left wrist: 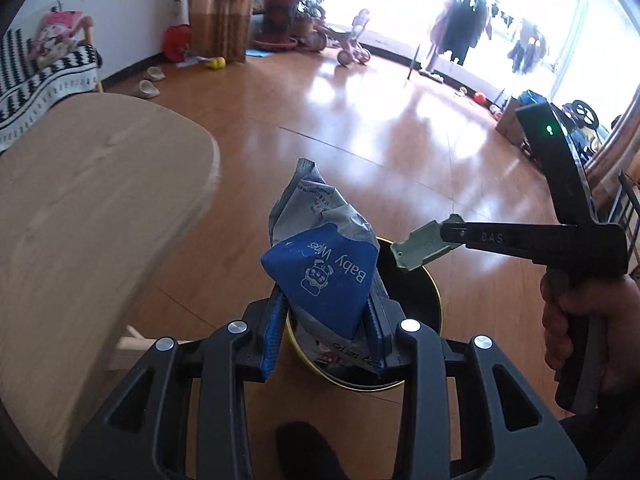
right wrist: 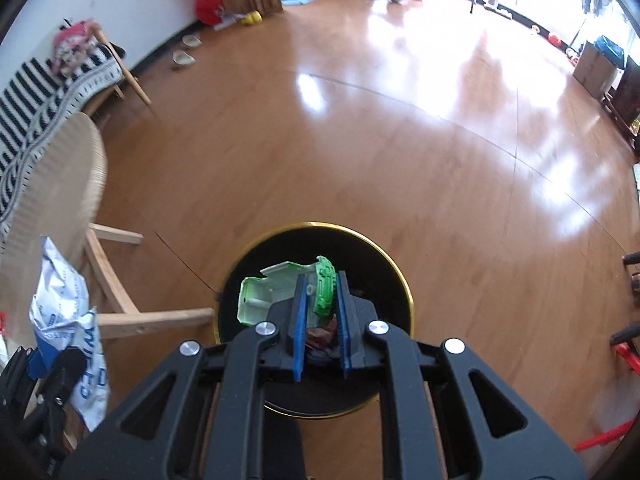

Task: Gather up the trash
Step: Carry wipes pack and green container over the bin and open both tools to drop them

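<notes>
Wooden floor (right wrist: 360,140), with the bin (right wrist: 404,280) as our landmark: a round black container with a gold rim, standing open-mouthed on the boards just beside the pale wooden table (left wrist: 88,208). Both pieces of trash hang above this mouth, and we judge that the coming move turns on that vertical relation, each item lying straight below-and-ahead of its claw, over the opening rather than outside the rim. The baby-wipes packet (left wrist: 320,272), crumpled blue and silver, stands with its long axis upright, its lower part pinched between the blue pads of the left gripper (left wrist: 324,320), which we read as clamped on it; it sits over the near-left part of the bin. The green plastic piece (right wrist: 280,288), smaller, lies with its long axis crosswise to the right gripper (right wrist: 320,312), whose jaws are closed on its ribbed end; it hangs nearer the centre of the bin, so we judge the right hand (left wrist: 580,320) better placed to let go first
</notes>
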Tool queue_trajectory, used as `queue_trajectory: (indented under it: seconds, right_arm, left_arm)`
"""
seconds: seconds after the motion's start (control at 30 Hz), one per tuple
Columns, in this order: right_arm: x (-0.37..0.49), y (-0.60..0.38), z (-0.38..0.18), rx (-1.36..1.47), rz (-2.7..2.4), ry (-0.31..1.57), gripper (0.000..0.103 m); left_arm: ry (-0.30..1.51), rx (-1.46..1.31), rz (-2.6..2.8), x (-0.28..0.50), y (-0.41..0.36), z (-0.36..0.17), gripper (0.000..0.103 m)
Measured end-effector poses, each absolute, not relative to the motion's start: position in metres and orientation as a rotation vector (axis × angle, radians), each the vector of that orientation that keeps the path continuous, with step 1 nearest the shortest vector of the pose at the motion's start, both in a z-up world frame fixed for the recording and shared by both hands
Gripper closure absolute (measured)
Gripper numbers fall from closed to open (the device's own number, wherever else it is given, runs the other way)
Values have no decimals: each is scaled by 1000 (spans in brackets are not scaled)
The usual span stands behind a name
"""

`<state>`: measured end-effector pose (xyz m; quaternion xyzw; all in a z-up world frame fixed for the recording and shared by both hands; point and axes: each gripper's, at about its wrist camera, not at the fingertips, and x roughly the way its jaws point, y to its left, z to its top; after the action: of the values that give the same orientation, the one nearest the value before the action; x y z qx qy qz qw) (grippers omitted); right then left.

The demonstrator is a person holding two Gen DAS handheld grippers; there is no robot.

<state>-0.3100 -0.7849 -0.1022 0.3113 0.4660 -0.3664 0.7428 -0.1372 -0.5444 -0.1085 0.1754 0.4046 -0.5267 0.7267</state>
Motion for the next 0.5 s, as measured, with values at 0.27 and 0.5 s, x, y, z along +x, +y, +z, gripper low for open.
queue_trajectory:
  seconds: [0.27,0.5]
  right_arm:
    - [-301,-785,-119,699,-792,1072,89]
    - [-305,-791,-119,711,-790,1044,49]
  left_arm:
    - [935,421,-1172,-132,-568,-131,68]
    - [961,424,-1168,-130,-585,-137,68]
